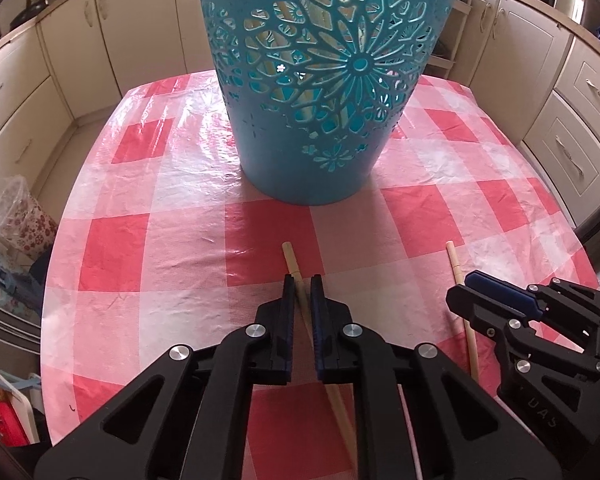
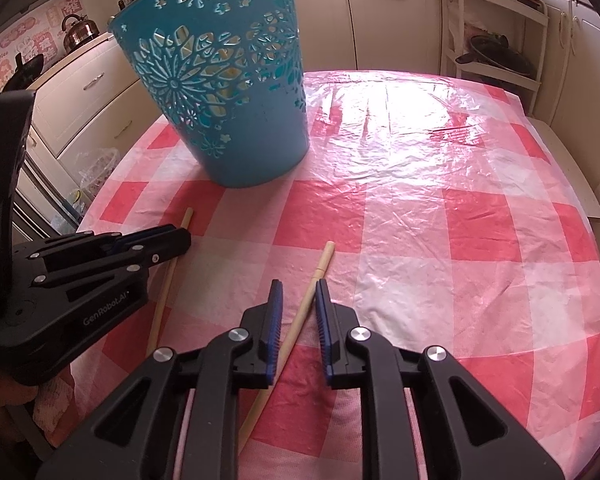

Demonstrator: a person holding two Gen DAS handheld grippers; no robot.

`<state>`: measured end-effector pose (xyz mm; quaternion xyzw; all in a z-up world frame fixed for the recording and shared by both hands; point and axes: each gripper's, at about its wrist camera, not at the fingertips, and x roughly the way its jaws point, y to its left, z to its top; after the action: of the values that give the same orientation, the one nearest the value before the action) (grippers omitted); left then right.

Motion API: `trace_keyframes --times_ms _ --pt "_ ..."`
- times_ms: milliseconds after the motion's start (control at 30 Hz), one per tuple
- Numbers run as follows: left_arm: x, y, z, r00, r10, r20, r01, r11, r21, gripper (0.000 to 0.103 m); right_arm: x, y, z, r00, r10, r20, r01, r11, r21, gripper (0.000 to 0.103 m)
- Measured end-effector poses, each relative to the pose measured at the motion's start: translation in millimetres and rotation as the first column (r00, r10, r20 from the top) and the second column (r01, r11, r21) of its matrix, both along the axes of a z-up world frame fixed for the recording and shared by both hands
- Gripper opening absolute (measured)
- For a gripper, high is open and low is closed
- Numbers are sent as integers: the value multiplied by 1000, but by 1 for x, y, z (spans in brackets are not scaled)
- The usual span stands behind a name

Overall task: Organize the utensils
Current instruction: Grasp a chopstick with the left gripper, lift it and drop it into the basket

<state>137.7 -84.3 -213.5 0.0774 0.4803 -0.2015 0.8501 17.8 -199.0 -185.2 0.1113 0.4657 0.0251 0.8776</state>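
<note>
Two wooden chopsticks lie on the red-and-white checked tablecloth (image 1: 140, 248) in front of a teal cut-out basket (image 1: 320, 92). My left gripper (image 1: 302, 280) straddles the left chopstick (image 1: 294, 266), jaws narrowly open on either side of it, not clamped. My right gripper (image 2: 298, 286) is open around the right chopstick (image 2: 320, 268), its jaws wider apart. The right chopstick also shows in the left wrist view (image 1: 456, 268), beside the right gripper (image 1: 466, 286). The left gripper (image 2: 180, 236) and left chopstick (image 2: 185, 218) show in the right wrist view. The basket (image 2: 228, 80) stands upright with pale sticks inside.
Cream kitchen cabinets (image 1: 60, 60) surround the table. A white shelf rack (image 2: 500, 32) stands behind the table on the right. A flowered bin with a plastic bag (image 1: 24, 216) sits on the floor to the left. Glossy tablecloth (image 2: 440, 200) stretches right of the basket.
</note>
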Motion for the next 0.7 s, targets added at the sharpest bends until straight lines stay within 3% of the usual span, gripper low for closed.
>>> trace_keyframes --times_ms 233,500,700 --pt "-7 -11 -1 998 -35 48 31 996 79 7 2 1 -1 1000 3 3 -3 1000 8 22" --pt "-9 -18 -2 994 -50 97 39 992 116 8 5 4 -1 1000 13 6 -13 1000 -6 26" --pt "-4 -9 1 998 -31 53 28 998 62 5 6 6 -1 1000 23 9 -22 1000 -19 29"
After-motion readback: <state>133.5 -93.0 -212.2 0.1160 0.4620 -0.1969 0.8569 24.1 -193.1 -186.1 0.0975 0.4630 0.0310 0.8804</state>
